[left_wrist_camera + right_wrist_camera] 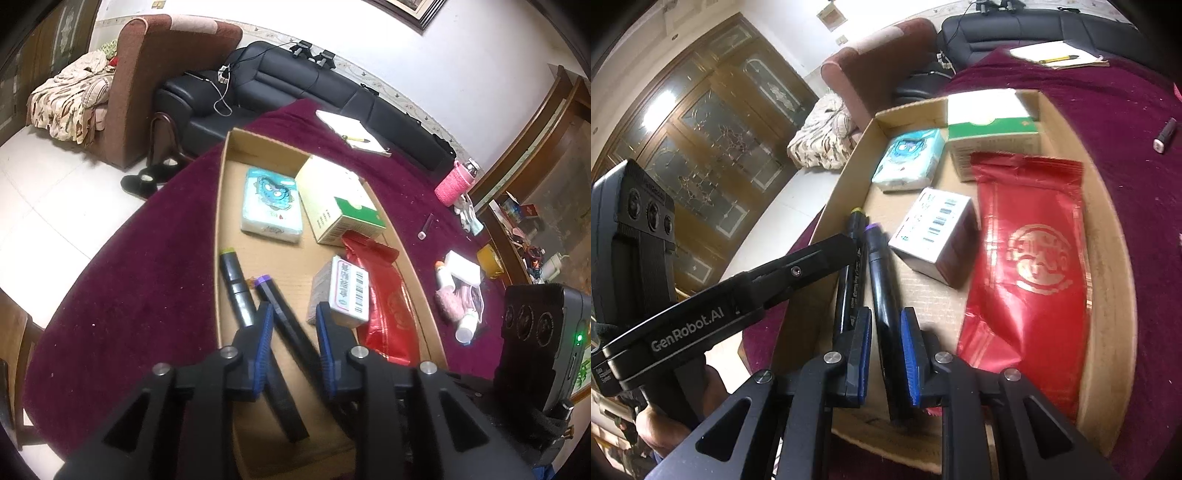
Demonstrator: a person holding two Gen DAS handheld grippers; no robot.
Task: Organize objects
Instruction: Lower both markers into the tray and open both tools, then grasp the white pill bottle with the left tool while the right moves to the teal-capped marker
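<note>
**Filling the box: most items in, a few strays left on the cloth**

Judging by what lies where, the sorting looks well advanced but not finished. The cardboard box (236, 155) sits on the maroon tablecloth (122, 295) and already holds most of the goods. Largest inside is the red foil pouch (1030, 266), lying flat along the box's right wall. Behind it, at the far end, stands the green-and-white carton (340, 199), with the pack of tissues (271, 201) beside it on the left. The small barcode box (934, 236) rests near the middle, just beside the pouch. Two markers lie along the left side: the yellow-capped marker (234, 288) close to the wall and the purple-capped marker (881, 280) next to it.

The right gripper (885, 332) has its blue pads on either side of the purple-capped marker's barrel; whether they pinch it or merely straddle it cannot be told, as a slim gap seems to show on each side. The left gripper (294, 325) hangs over the same marker with its fingers spread apart, holding nothing.

Left to do, by my reckoning: the notebook (351, 133) with its pen at the far edge of the cloth, the pink woven holder (452, 182), the small dark tube (424, 226), and the loose cluster of small bottles and a white packet (461, 269) on the right all lie outside the box.
</note>
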